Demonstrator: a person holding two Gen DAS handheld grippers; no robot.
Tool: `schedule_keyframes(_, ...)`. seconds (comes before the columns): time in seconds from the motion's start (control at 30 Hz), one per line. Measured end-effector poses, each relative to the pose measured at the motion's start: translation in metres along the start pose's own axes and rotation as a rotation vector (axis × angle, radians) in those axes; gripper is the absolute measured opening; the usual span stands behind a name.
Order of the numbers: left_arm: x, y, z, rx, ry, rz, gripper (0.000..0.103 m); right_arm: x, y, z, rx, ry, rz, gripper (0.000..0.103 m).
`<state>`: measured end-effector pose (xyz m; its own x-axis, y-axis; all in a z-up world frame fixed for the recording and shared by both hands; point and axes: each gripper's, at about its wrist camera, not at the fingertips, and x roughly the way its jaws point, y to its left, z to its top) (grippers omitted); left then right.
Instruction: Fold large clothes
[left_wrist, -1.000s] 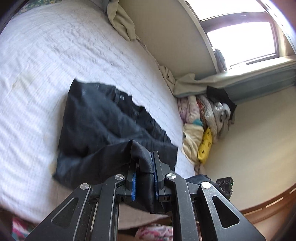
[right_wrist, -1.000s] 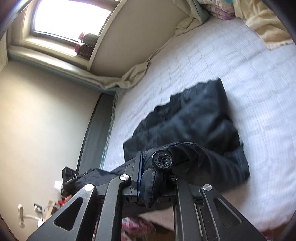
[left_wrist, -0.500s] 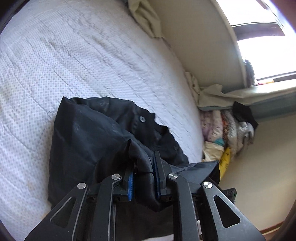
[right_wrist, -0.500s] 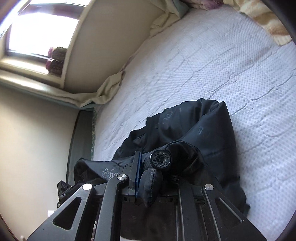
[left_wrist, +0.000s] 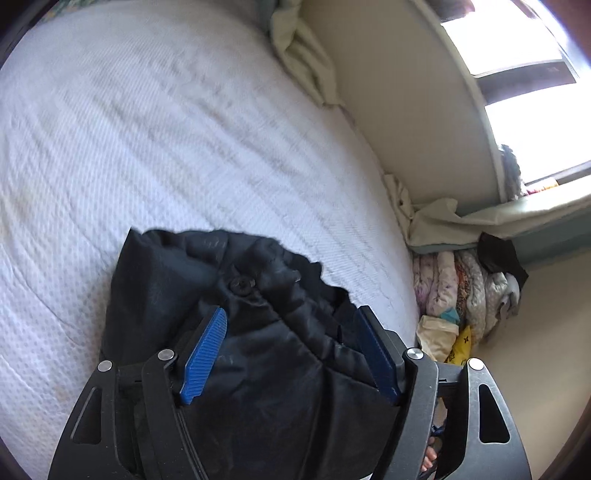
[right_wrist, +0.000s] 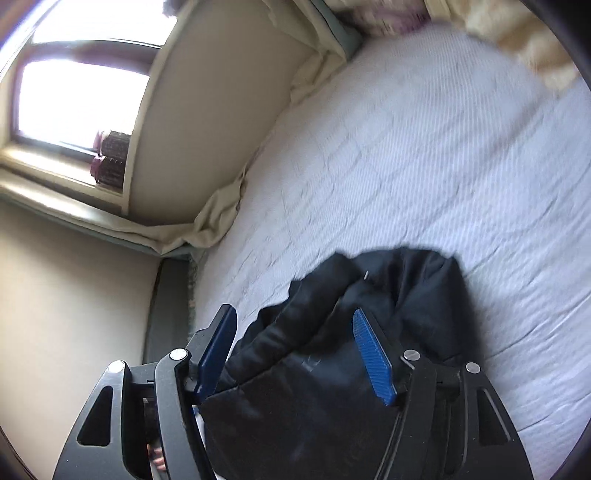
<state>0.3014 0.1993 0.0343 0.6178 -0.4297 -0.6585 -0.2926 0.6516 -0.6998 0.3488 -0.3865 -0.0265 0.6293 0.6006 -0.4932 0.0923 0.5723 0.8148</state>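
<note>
The bed (left_wrist: 155, 122) carries a white quilted cover with a fine dotted texture and shallow creases. The black padded jacket (left_wrist: 258, 332), made of smooth puffy fabric, lies bunched on the near part of this cover, at 6 o'clock in both views (right_wrist: 369, 317). A round black snap button (left_wrist: 242, 286) shows on its upper fold.

Left tool (left_wrist: 291, 343): the blue ribbed pads are spread wide. Jacket fabric bulges up between them; no pinch is visible.

Right tool (right_wrist: 295, 343): the blue pads are likewise spread apart, with the jacket lying between and below them.

Room, left wrist view: a cream wall (left_wrist: 406, 110) runs along the far edge of the bed. A bright window (left_wrist: 532, 122) sits at 2 o'clock. A crumpled cream sheet (left_wrist: 306, 66) lies at 12 o'clock. A pile of mixed coloured laundry (left_wrist: 469, 291) rests at 3 o'clock, beside the bed.

Room, right wrist view: the window (right_wrist: 77, 99) sits at 10 o'clock, with dark cylindrical objects (right_wrist: 110, 158) on its sill. The view is motion-blurred.
</note>
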Motion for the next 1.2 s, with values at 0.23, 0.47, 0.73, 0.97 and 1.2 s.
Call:
schedule_keyframes(0.23, -0.014, -0.003, -0.004, 0.104, -0.009, 0.083, 0.078, -0.022, 0.018, -0.003, -0.255, -0.068, -0.25, 0.064)
schedule_keyframes(0.47, 0.006, 0.003, -0.02, 0.213, 0.065, 0.167, 0.079, -0.002, 0.015, -0.016, -0.348, 0.036, -0.315, 0.064)
schedule_keyframes(0.73, 0.031, -0.005, -0.044, 0.354, 0.111, 0.271, 0.015, 0.025, 0.016, -0.035, -0.421, 0.137, -0.41, 0.012)
schedule_keyframes(0.97, 0.011, 0.007, -0.031, 0.274, 0.03, 0.287, 0.011, 0.013, 0.018, -0.03, -0.397, 0.043, -0.472, 0.007)
schedule_keyframes(1.2, 0.04, 0.031, -0.033, 0.237, 0.099, 0.321, 0.021, 0.04, -0.017, -0.035, -0.334, 0.118, -0.523, 0.008)
